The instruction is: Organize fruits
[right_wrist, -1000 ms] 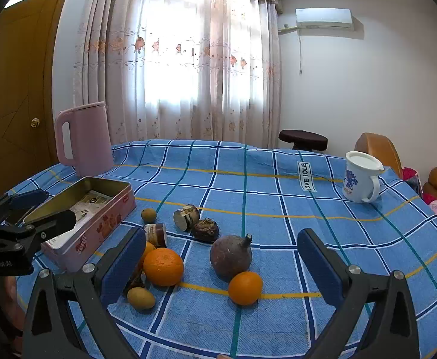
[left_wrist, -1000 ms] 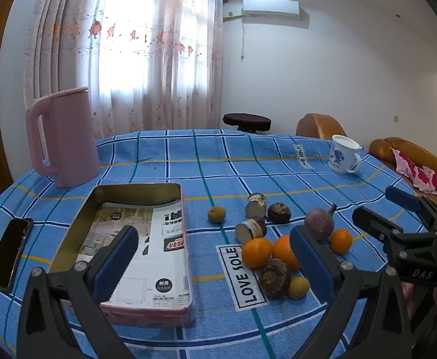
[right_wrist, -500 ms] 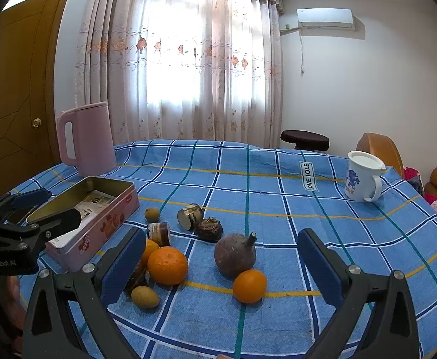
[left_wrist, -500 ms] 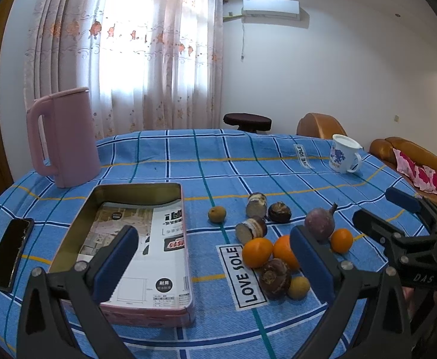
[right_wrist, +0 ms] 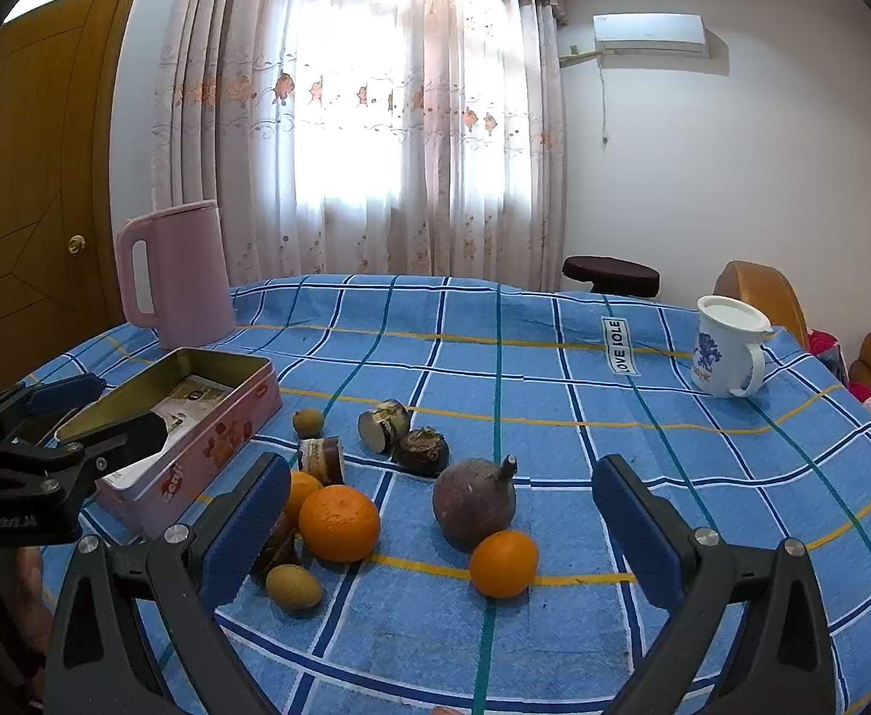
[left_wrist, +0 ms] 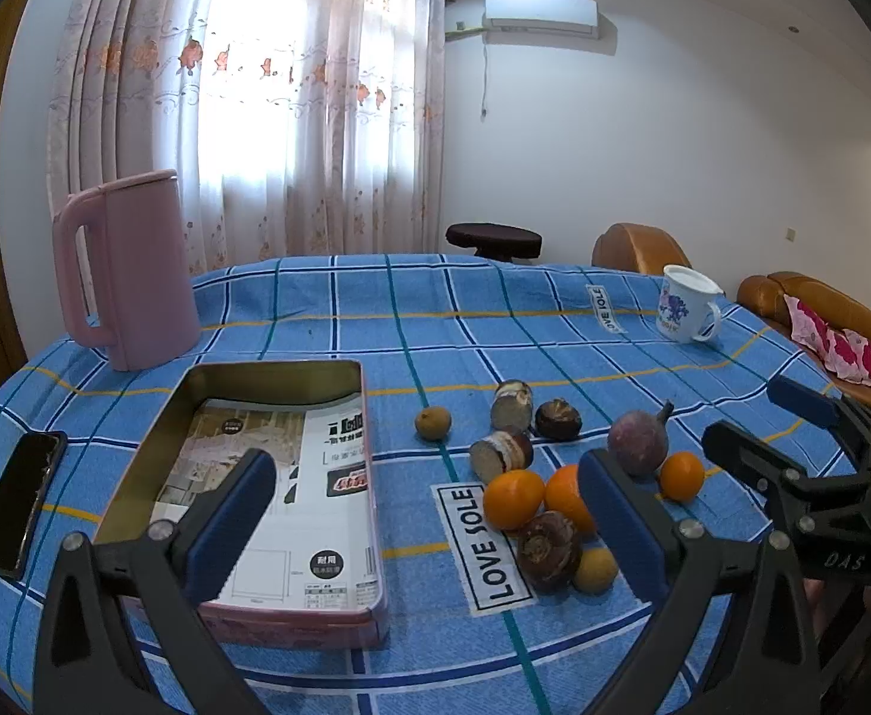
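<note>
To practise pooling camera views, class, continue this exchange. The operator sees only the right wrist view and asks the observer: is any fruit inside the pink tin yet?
Observer: No, the tin holds only a printed sheet.
Operator: Anything beyond the tin?
Observer: A dark phone lies flat on its side away from the fruit.
Operator: What hides behind the left-hand pad?
Observer: A brown round fruit, next to two oranges.

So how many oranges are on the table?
3. One small orange sits in front of the purple fruit, a big orange lies left of it, and another orange peeks out behind the right hand-held gripper's finger.
</note>
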